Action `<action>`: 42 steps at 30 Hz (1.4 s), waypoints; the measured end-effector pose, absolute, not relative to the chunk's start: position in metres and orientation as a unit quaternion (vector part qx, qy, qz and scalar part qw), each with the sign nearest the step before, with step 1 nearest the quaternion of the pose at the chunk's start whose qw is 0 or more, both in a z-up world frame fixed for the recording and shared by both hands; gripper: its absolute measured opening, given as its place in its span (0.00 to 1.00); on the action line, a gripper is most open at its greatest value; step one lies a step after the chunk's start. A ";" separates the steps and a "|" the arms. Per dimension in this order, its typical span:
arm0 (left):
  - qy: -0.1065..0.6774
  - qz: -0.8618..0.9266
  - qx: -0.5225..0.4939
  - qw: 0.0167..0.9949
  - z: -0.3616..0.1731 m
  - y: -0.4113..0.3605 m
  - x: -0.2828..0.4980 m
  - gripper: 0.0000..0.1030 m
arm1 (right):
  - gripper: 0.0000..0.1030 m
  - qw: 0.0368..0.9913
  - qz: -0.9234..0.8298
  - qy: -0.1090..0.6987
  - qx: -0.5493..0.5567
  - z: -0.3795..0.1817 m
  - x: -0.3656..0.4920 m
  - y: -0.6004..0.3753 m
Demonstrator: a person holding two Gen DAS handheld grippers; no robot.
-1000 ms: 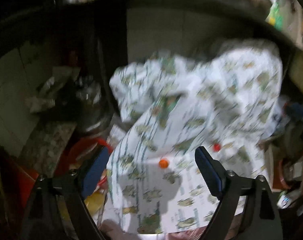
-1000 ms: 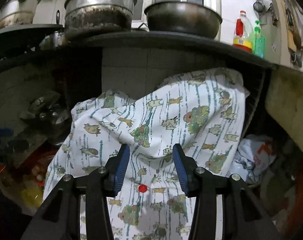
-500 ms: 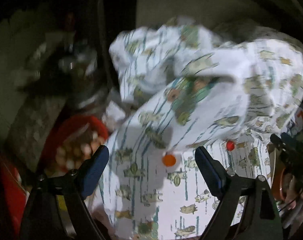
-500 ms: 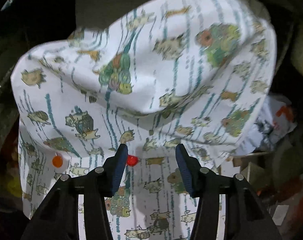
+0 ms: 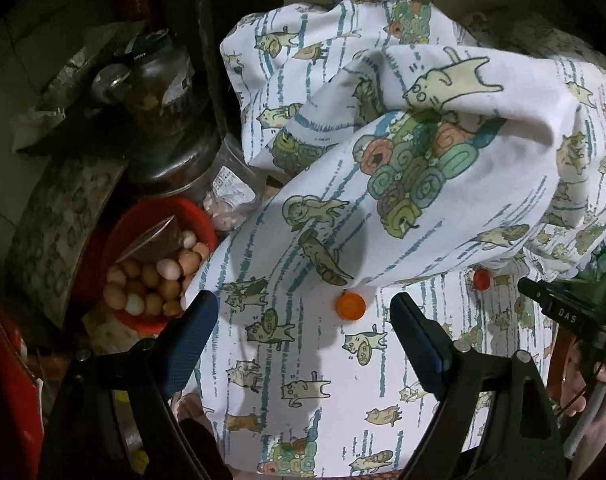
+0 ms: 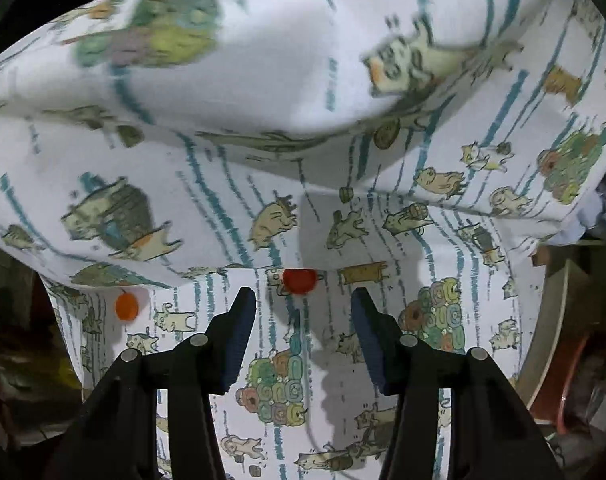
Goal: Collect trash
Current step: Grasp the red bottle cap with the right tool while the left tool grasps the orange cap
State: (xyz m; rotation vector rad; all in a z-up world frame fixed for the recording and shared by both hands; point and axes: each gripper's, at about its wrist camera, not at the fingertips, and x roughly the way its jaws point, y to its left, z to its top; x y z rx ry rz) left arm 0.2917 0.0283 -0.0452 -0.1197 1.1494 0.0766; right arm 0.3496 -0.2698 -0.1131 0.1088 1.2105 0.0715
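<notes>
Both claws gape over a cat-print cloth [image 5: 323, 380]: the left gripper [image 5: 303, 316] brackets an orange cap [image 5: 350, 307], the right gripper [image 6: 303, 304] a red cap [image 6: 299, 280], gripping nothing. Beyond, the cloth bunches up; a red bowl [image 5: 195, 220] of eggs [image 5: 151, 280] sits left.

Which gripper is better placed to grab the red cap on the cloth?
Right. The red cap sits just ahead of the open right gripper, nearly centred. The open left gripper lines up with the orange cap instead.
</notes>
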 end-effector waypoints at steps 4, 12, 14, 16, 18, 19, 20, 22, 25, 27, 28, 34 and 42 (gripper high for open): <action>0.551 0.036 -0.052 0.832 -0.052 0.023 0.298 0.84 | 0.49 0.797 0.050 0.597 0.080 -0.140 0.360 -0.278; 0.558 0.036 -0.080 0.825 -0.056 0.019 0.299 0.84 | 0.47 0.804 0.059 0.589 0.059 -0.177 0.381 -0.267; 0.551 0.041 -0.068 0.831 -0.053 0.017 0.298 0.84 | 0.47 0.802 0.059 0.592 0.061 -0.187 0.383 -0.265; 0.547 0.049 -0.059 0.834 -0.052 0.017 0.297 0.84 | 0.47 0.811 0.054 0.581 0.044 -0.187 0.383 -0.261; 0.544 0.056 -0.045 0.836 -0.052 0.016 0.296 0.84 | 0.39 0.811 0.040 0.583 0.017 -0.188 0.382 -0.255; 0.541 0.060 -0.036 0.838 -0.052 0.016 0.295 0.84 | 0.30 0.812 0.036 0.583 0.014 -0.189 0.380 -0.254; 0.540 0.060 -0.033 0.839 -0.050 0.016 0.294 0.84 | 0.30 0.810 0.035 0.585 0.018 -0.190 0.377 -0.253; 0.537 0.054 -0.042 0.841 -0.047 0.019 0.293 0.84 | 0.30 0.797 0.043 0.600 0.059 -0.188 0.369 -0.260; 0.535 0.051 -0.056 0.842 -0.042 0.022 0.292 0.84 | 0.30 0.809 0.057 0.582 0.056 -0.168 0.351 -0.257; 0.535 0.050 -0.063 0.841 -0.041 0.023 0.293 0.84 | 0.30 0.826 0.066 0.557 0.053 -0.143 0.334 -0.253; 0.535 0.052 -0.065 0.841 -0.041 0.024 0.293 0.84 | 0.30 0.830 0.075 0.550 0.058 -0.133 0.325 -0.252; 0.526 0.050 -0.041 0.848 -0.039 0.017 0.286 0.84 | 0.30 0.853 0.093 0.513 0.037 -0.098 0.261 -0.236; 0.547 0.012 0.001 0.837 -0.093 -0.002 0.304 0.79 | 0.30 0.867 0.065 0.494 0.028 -0.078 0.261 -0.254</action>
